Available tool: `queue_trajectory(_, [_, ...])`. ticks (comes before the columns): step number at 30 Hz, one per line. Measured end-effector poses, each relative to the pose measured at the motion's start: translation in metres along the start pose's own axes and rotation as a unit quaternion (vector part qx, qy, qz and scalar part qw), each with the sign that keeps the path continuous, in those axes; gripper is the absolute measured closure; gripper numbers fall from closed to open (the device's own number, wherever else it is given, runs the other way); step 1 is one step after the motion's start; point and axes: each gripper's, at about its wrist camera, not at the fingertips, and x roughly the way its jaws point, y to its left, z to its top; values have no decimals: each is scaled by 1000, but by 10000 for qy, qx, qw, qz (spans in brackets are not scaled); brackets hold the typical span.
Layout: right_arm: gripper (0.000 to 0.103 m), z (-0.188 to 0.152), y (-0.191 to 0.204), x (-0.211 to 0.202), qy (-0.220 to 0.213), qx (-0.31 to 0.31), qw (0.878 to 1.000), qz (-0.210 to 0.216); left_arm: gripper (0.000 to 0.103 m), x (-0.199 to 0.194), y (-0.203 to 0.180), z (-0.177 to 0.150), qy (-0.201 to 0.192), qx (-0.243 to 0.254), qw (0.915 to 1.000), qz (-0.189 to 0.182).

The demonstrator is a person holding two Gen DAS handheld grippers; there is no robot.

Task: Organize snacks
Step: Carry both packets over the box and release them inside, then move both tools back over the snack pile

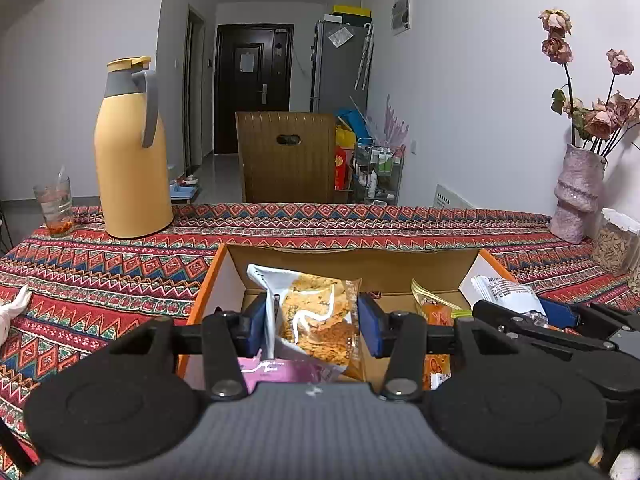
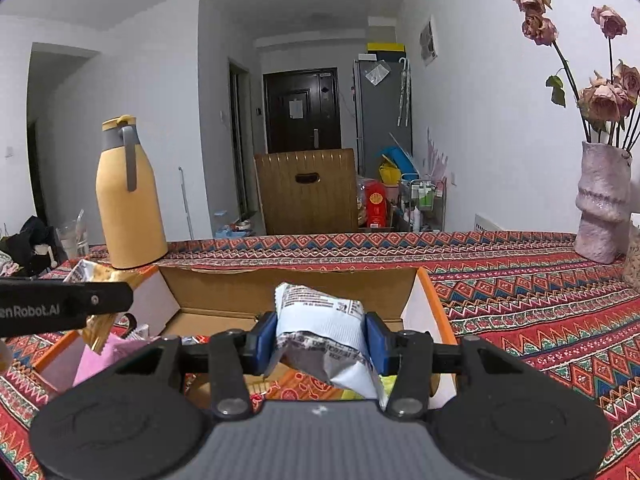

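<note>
An open cardboard box (image 1: 360, 264) with orange edges sits on the patterned tablecloth; it also shows in the right wrist view (image 2: 280, 284). My left gripper (image 1: 312, 320) is shut on a clear cookie packet (image 1: 316, 320), held over the box's left part. My right gripper (image 2: 320, 340) is shut on a white and silver snack packet (image 2: 320, 324), held over the box's right part; this packet also shows in the left wrist view (image 1: 508, 292). A pink packet (image 1: 276, 368) and orange packets (image 1: 436, 316) lie inside the box.
A yellow thermos jug (image 1: 132, 160) and a glass (image 1: 54, 208) stand at the back left of the table. A pink vase with dried roses (image 1: 576, 196) and a jar (image 1: 614, 248) stand at the right. A wooden chair (image 1: 286, 156) is behind the table.
</note>
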Motion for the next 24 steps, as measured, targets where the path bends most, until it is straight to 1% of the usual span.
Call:
queue_trajectory(2, [55, 0, 0, 0, 6, -14, 10000, -13, 45, -2, 0, -1, -50, -16, 10000, 17])
queue_trajectory(3, [52, 0, 1, 1, 19, -20, 10000, -37, 43, -3, 0, -1, -85, -25, 9999, 49])
queue_trajectory(4, [49, -1, 0, 2, 31, -16, 10000, -67, 33, -4, 1, -1, -90, -45, 9999, 31])
queue_trajectory(5, [47, -1, 0, 1, 52, -2, 9999, -89, 17, -6, 2, -1, -108, -84, 9999, 36])
queue_trajectory(6, [43, -2, -1, 2, 80, 11, 9999, -91, 11, -9, 3, -2, -167, -130, 9997, 83])
queue_trajectory(7, [34, -2, -3, 2, 102, 50, 9999, -83, 3, -11, 4, -2, -233, -160, 9995, 133])
queue_trajectory(8, [28, -2, -4, 2, 109, 92, 9998, -101, 0, -13, 6, -1, -284, -202, 9992, 171])
queue_trajectory(9, [12, -2, -5, 2, 107, 110, 9998, -141, 0, -15, 7, -1, -304, -248, 9991, 179])
queue_trajectory(10, [0, -3, -6, 3, 106, 127, 9997, -176, 0, -16, 8, -1, -298, -287, 9990, 173])
queue_trajectory(16, [0, -4, -11, 8, 211, 264, 9993, -189, 0, -15, 9, 0, -265, -299, 9991, 172])
queue_trajectory(24, [0, 0, -10, 1, 68, 278, 9994, -193, 0, -21, 4, 2, -343, -240, 9990, 177])
